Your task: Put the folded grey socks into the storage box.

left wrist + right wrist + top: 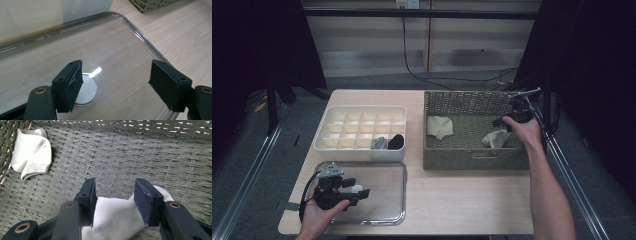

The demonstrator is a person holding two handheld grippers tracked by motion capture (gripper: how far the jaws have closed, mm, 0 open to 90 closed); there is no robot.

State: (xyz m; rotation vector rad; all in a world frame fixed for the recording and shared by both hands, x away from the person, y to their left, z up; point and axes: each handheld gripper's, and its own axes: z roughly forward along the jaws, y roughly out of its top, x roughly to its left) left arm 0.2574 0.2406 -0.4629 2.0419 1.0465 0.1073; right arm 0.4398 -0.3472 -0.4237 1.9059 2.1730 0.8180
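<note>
The white sock [117, 217] you are working on lies bunched on the floor of the woven basket [462, 159], near its right end. Going from the left: your left gripper [357, 192] hovers over the clear tray [399, 212] with its jaws spread wide and nothing between them; behind it sits the white divided box [327, 142]; a second sock [439, 126] lies at the basket's left end. Your right gripper [115, 195] straddles the sock with jaws half open; whether the pads press it I cannot tell.
</note>
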